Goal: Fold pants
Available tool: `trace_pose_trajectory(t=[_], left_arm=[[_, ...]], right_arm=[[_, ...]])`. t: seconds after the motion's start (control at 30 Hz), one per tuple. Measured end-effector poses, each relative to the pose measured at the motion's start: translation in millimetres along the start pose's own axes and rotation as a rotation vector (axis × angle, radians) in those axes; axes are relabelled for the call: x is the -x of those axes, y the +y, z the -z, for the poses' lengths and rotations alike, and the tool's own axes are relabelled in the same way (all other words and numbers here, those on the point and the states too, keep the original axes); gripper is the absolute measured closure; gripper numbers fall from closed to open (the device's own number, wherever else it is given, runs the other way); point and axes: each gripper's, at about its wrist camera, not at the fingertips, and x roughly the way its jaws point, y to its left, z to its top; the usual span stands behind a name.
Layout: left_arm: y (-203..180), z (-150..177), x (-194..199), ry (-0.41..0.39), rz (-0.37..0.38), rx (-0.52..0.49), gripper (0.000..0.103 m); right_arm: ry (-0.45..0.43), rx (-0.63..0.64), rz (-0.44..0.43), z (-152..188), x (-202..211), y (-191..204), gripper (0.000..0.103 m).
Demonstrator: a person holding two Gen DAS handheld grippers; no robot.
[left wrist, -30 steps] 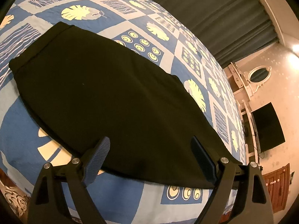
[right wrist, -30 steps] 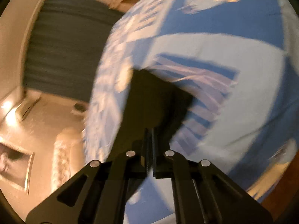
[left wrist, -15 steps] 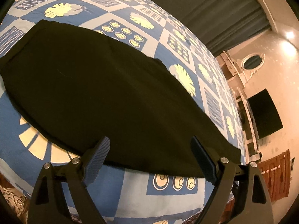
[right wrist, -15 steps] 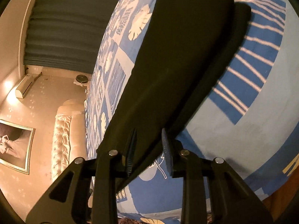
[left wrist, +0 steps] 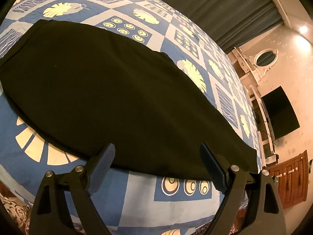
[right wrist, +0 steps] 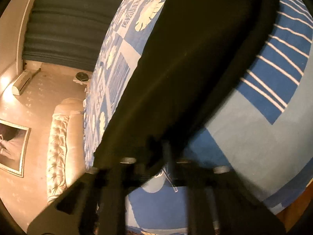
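While the black pants (left wrist: 109,90) lie flat as a long folded strip across the blue-and-white patterned bedspread (left wrist: 176,207), the left gripper (left wrist: 156,160) hangs just above their near edge, jaws spread wide and holding nothing, its ribbed blue pads (left wrist: 103,162) clear of the cloth. Right gripper (right wrist: 162,156): blurred in its own view; jaws drawn together at the near end of the pants, whether cloth is pinched between them cannot be told. Surroundings, left wrist view: dark pleated curtain (left wrist: 225,7), oval wall mirror (left wrist: 265,57), black television (left wrist: 279,113), wooden cabinet (left wrist: 291,180). Right wrist view: tufted headboard (right wrist: 58,145), framed picture (right wrist: 11,146), wall air conditioner (right wrist: 22,82).
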Motion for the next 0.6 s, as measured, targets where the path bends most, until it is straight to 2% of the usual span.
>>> trace_pose_trajectory(t=[0.17,0.27,0.33,0.4,0.47,0.53,0.6], left_arm=[[-1.2,1.1,-0.5,0.006,0.006,0.008,0.016],[-2.7,1.8,-1.5,0.012,0.013,0.004,0.016],[-3.9,3.0,-2.8,0.016,0.013,-0.003,0.016],[-4.8,4.0,-2.7,0.016,0.011,-0.012,0.016],[-4.9,4.6,-2.4,0.016,0.012,-0.007,0.016],[-4.2,5.1,-2.4,0.016,0.016,0.001,0.016],[-4.0,5.2,-2.6,0.017,0.016,0.003,0.016]], right_arm=[[-0.02,0.015,-0.007,2.8,9.0,8.7,0.097],[0.003,0.014,0.029,6.6,5.4,-2.8,0.097],[0.023,-0.042,-0.005,7.0,1.8,-17.3,0.097],[0.012,-0.045,-0.02,6.0,6.5,-16.9,0.096],[-0.029,0.002,0.008,2.8,19.5,-12.0,0.094],[-0.082,-0.002,0.003,-3.2,33.8,-15.6,0.08],[-0.163,-0.053,0.005,-15.7,55.2,-28.1,0.058]])
